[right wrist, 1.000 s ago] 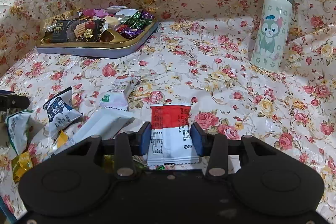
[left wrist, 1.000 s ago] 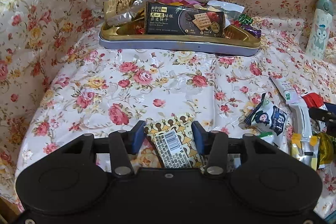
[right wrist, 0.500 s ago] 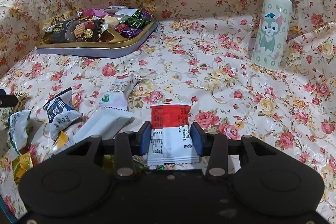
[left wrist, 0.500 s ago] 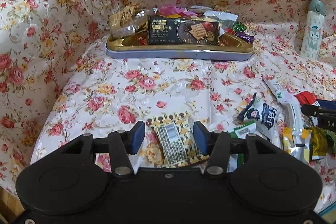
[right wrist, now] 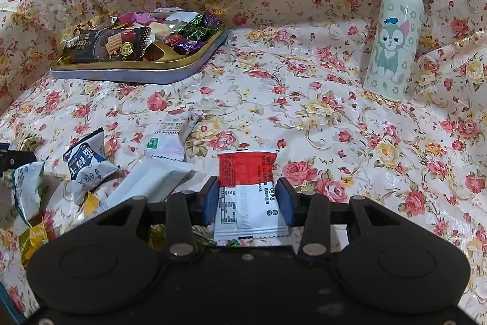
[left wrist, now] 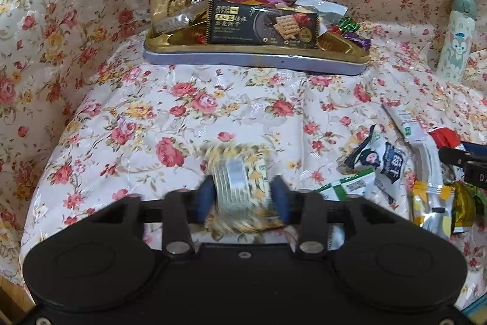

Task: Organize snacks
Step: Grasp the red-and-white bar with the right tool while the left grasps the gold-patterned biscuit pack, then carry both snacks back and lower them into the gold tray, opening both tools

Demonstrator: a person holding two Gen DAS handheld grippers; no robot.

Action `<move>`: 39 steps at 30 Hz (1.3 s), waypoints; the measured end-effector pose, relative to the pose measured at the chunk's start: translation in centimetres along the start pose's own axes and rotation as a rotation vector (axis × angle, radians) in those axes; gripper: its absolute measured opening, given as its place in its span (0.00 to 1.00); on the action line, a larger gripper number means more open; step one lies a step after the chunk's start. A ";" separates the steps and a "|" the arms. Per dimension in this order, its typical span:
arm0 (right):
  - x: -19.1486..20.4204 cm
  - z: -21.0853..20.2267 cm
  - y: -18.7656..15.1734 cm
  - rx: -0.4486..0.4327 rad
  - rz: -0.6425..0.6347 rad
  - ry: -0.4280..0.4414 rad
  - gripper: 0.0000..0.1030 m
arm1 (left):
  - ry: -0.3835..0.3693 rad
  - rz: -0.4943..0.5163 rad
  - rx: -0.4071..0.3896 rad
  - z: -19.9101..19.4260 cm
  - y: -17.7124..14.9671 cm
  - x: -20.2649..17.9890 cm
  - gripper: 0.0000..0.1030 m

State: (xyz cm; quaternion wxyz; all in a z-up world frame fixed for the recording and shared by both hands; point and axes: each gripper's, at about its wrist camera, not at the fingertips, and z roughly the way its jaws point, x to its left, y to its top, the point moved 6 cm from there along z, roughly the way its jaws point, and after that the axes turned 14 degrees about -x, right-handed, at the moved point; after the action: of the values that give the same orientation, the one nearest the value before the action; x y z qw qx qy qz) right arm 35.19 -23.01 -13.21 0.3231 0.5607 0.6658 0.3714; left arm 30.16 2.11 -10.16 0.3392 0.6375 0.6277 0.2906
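Note:
My left gripper is shut on a yellow patterned snack packet with a barcode, held above the floral cloth; the packet is motion-blurred. My right gripper is shut on a red and white snack packet. The gold-lined tin tray full of snacks, with a black cracker pack on top, sits straight ahead of the left gripper and shows at the far left in the right wrist view. Loose packets lie left of the right gripper.
A cat-printed bottle stands upright at the back right, also in the left wrist view. Several loose packets lie right of the left gripper. The floral cloth rises as a wall behind the tray.
My left gripper closed on the yellow packet and lifted it, pulling back a little from the tray. The right gripper with its red and white packet stayed still.

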 end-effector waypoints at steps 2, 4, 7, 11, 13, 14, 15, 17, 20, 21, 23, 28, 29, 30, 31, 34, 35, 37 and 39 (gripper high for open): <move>0.0 0.0 0.2 0.003 0.009 -0.001 0.37 | -0.003 -0.020 0.005 0.1 0.3 0.1 0.42; -0.1 -0.1 0.4 0.010 0.026 0.003 0.35 | -0.009 -0.036 -0.002 -0.1 0.6 0.3 0.42; -0.3 -0.3 0.6 0.018 0.068 0.012 0.34 | -0.004 -0.024 -0.038 -1.0 1.6 0.3 0.42; -0.2 -1.4 1.4 -0.014 0.078 -0.004 0.34 | 0.003 -0.011 -0.078 -2.5 2.8 0.4 0.42; -0.1 -2.4 2.2 -0.039 0.088 -0.007 0.34 | -0.001 -0.010 -0.094 -3.5 3.3 0.4 0.42; -0.1 -3.0 2.6 -0.052 0.090 -0.010 0.34 | -0.001 -0.007 -0.102 -4.1 3.5 0.4 0.42; 0.1 -3.7 3.0 -0.066 0.087 -0.013 0.34 | -0.002 -0.002 -0.112 -4.8 3.7 0.3 0.42; 0.4 -5.3 3.9 -0.098 0.076 -0.012 0.34 | -0.008 0.008 -0.127 -6.1 3.9 0.0 0.42; 1.1 -8.2 4.9 -0.141 0.057 -0.003 0.34 | -0.023 0.016 -0.135 -8.3 4.0 -0.3 0.42; 1.4 -9.2 5.1 -0.153 0.053 0.001 0.34 | -0.027 0.019 -0.138 -8.9 4.0 -0.4 0.42; 1.9 -11.3 5.5 -0.173 0.051 0.011 0.34 | -0.030 0.025 -0.145 -10.4 3.8 -0.7 0.42; 2.9 -16.9 5.0 -0.189 0.072 0.019 0.34 | -0.041 0.037 -0.129 -13.8 2.5 -1.5 0.42; 3.1 -17.9 4.7 -0.181 0.082 0.018 0.34 | -0.041 0.039 -0.120 -14.3 2.1 -1.7 0.42; 3.1 -18.8 4.3 -0.171 0.095 0.017 0.34 | -0.039 0.040 -0.110 -14.8 1.6 -1.8 0.42; 3.2 -19.8 3.9 -0.158 0.115 0.019 0.34 | -0.036 0.036 -0.101 -15.2 1.0 -1.9 0.42; 3.1 -21.7 2.2 -0.119 0.178 0.034 0.34 | -0.044 0.033 -0.061 -16.1 -0.9 -2.6 0.42; 3.2 -22.4 1.6 -0.107 0.192 0.036 0.34 | -0.046 0.031 -0.048 -16.4 -1.6 -2.8 0.42; 3.6 -23.8 0.1 -0.093 0.195 0.031 0.34 | -0.057 0.027 -0.025 -16.9 -2.9 -3.3 0.42; 3.9 -24.8 -1.4 -0.077 0.191 0.026 0.35 | -0.074 0.019 0.005 -17.4 -4.3 -3.7 0.42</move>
State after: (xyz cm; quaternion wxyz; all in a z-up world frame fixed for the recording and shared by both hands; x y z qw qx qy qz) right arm 12.85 -22.54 -1.65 0.2989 0.6040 0.5986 0.4331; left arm 13.53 -0.51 -2.91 0.3578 0.6546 0.6094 0.2686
